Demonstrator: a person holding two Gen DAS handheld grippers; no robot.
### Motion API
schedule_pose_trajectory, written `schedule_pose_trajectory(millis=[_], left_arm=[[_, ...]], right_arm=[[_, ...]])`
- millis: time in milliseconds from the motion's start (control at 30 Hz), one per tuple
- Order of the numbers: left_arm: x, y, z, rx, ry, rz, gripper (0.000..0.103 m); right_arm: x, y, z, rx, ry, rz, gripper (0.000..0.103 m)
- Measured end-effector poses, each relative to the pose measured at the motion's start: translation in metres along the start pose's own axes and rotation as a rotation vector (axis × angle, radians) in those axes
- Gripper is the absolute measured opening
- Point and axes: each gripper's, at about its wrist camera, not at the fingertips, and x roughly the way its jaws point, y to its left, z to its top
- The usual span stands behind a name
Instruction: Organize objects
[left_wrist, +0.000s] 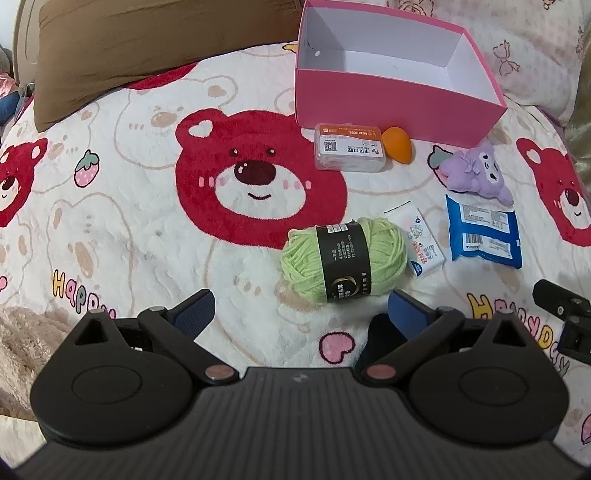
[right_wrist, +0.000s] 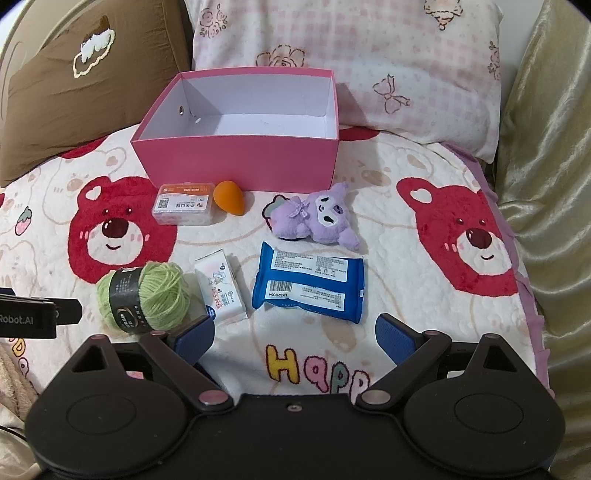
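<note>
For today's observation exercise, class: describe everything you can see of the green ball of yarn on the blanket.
The green yarn is a soft, pale-green skein of thick strands wound loosely, wrapped round its middle by a black paper band with small white print and a gold crescent emblem. It lies on its side on the bear-print blanket, intact and unheld. A small white carton lies close against one end; whether they touch is unclear. It sits just ahead of the left gripper, whose jaws stand open.
</note>
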Motion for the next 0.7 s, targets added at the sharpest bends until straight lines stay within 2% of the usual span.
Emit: schedule_pose_trajectory(millis=[700], left_arm=[[0.0021, -0.0013, -0.0023, -0.001, 0.011, -0.007, 0.103]], right_arm=[[0.0014, 0.0008, 0.0006, -0.008, 0.005, -0.013, 0.096]])
